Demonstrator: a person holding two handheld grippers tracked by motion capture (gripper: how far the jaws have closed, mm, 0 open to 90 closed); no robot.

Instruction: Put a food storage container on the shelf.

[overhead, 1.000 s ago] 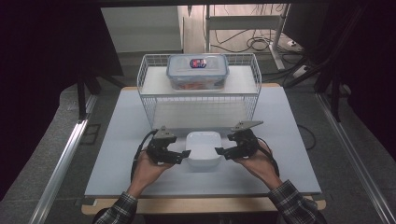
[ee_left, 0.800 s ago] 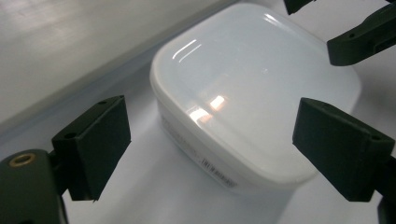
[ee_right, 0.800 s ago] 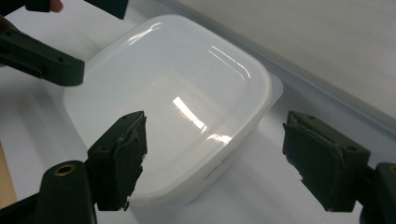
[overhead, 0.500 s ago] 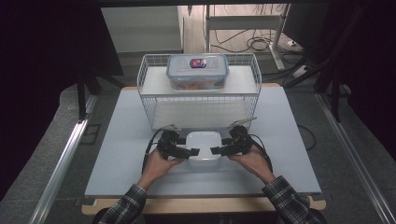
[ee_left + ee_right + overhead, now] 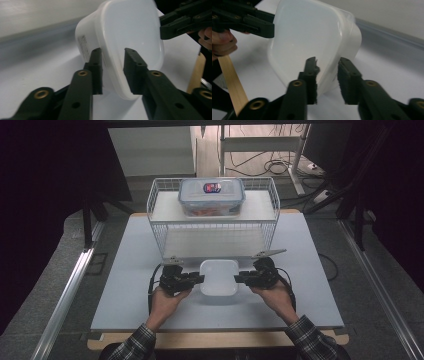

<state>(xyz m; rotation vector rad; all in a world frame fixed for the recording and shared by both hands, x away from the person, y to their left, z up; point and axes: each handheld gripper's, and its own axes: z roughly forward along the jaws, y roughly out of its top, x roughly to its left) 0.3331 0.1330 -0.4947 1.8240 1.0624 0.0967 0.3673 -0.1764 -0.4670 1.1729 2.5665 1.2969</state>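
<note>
White container [image 5: 218,276] sits on the surface [image 5: 125,270], near the front edge, just in front of the wire rack [image 5: 215,227]. In the high view it lies between the two grippers, with its smooth lid face up.

Left gripper [image 5: 197,279]: at the container's left edge. In the left gripper view [image 5: 113,71] the two black jaws straddle the rim of the container, one pad on the side wall, the other over the lid face. A gap shows between pad and plastic on at least one side; jaws part-open around the rim, not clamped as far as can be read. A small printed label shows on the container's side wall, text too small to read.

Right gripper [image 5: 241,278]: at the container's right edge, mirror position. In the right gripper view [image 5: 327,80] its jaws likewise bracket the rim, one pad against the lid side, one beside the wall. Whether the pads press the plastic cannot be told for certain; the jaws stand apart by about the rim's thickness.

Each gripper view shows the opposite gripper at the far edge of the container.

On the rack's upper shelf: a clear lidded box [image 5: 211,196] with a coloured label on its lid, well apart from the white container.
</note>
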